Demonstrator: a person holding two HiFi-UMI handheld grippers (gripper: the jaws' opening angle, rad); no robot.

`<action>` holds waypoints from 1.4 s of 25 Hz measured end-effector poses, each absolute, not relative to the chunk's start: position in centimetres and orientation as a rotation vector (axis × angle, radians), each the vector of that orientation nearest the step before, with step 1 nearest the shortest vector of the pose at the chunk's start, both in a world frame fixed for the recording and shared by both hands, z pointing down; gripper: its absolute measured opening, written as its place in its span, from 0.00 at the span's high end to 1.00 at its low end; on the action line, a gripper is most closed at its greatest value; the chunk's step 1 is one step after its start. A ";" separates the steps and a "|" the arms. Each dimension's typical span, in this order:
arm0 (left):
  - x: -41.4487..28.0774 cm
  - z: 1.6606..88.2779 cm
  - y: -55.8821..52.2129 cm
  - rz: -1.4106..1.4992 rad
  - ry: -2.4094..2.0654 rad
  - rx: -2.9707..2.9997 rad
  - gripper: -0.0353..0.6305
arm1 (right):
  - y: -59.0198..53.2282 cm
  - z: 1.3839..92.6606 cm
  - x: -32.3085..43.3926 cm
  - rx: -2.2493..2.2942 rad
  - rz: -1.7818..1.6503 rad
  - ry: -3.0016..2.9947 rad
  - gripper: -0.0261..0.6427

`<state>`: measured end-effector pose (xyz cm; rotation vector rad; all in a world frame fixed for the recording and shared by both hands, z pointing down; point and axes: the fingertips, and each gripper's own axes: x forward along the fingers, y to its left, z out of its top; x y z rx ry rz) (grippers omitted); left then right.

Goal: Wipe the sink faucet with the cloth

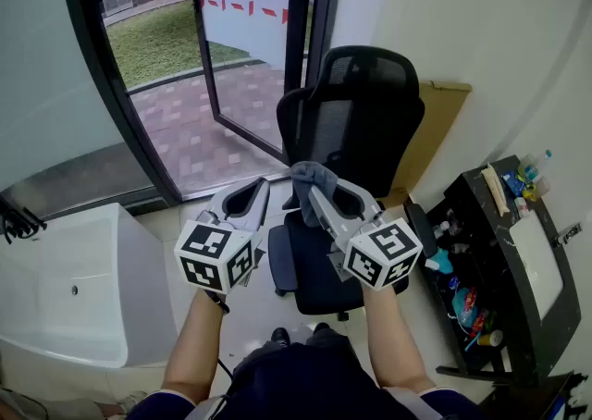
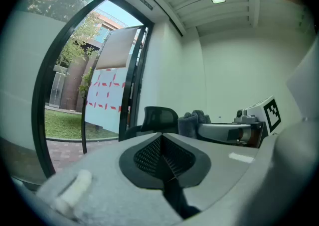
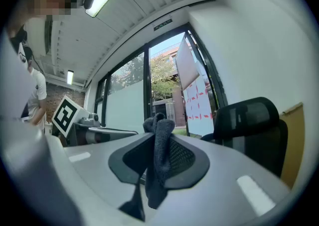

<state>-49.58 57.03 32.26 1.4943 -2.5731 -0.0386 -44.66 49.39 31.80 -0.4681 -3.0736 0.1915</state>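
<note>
My right gripper (image 1: 319, 185) is shut on a dark blue-grey cloth (image 1: 308, 178), which bunches up above the jaw tips. In the right gripper view the cloth (image 3: 158, 155) hangs pinched between the two pads. My left gripper (image 1: 252, 189) is held level beside it, shut with nothing between its jaws (image 2: 162, 139). From the left gripper view the cloth (image 2: 194, 122) shows at the tip of the right gripper. No faucet is in any view. A white basin (image 1: 65, 284) stands low at the left.
A black mesh office chair (image 1: 351, 127) stands right ahead of both grippers. An open glass door (image 1: 236, 39) leads out to a brick patio and lawn. A black trolley (image 1: 504, 270) with bottles and clutter is at the right. A brown board (image 1: 435, 127) leans on the wall.
</note>
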 end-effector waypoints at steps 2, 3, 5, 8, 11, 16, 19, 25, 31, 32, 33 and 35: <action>-49.5 32.9 55.6 -0.030 -2.541 1.531 0.95 | 48.3 32.5 -44.8 -0.434 0.202 -3.071 0.85; -49.4 33.3 54.8 -0.026 -2.523 1.549 0.95 | 47.7 32.8 -44.7 -0.413 0.208 -3.068 0.85; -48.7 34.2 52.9 -0.019 -2.478 1.588 0.95 | 46.0 33.6 -44.0 -0.359 0.223 -3.062 0.85; -46.6 35.1 48.9 -0.005 -2.386 1.680 0.95 | 42.5 34.1 -41.6 -0.237 0.240 -3.068 0.85; -43.1 35.0 43.2 0.024 -2.284 1.817 0.95 | 37.3 33.6 -37.9 -0.074 0.239 -3.097 0.85; -36.0 34.8 32.5 0.061 -2.130 1.992 0.94 | 27.7 33.1 -29.7 0.166 0.242 -3.122 0.85; -30.3 35.3 26.1 0.104 -2.009 2.098 0.95 | 21.7 33.4 -23.6 0.331 0.270 -3.123 0.85; -19.8 37.1 16.0 0.162 -1.805 2.237 0.95 | 12.6 35.4 -12.6 0.595 0.354 -3.084 0.85; -9.2 37.4 7.4 0.156 -1.600 2.389 0.94 | 6.6 37.2 -2.0 0.873 0.389 -2.990 0.85; -7.6 37.5 6.4 0.170 -1.564 2.418 0.94 | 5.7 37.3 -0.5 0.922 0.401 -2.975 0.85; -6.2 37.7 5.5 0.189 -1.531 2.444 0.94 | 4.9 37.5 0.8 0.966 0.412 -2.963 0.85; -4.4 38.5 3.7 0.215 -1.481 2.468 0.95 | 3.2 37.7 2.9 1.037 0.428 -2.950 0.85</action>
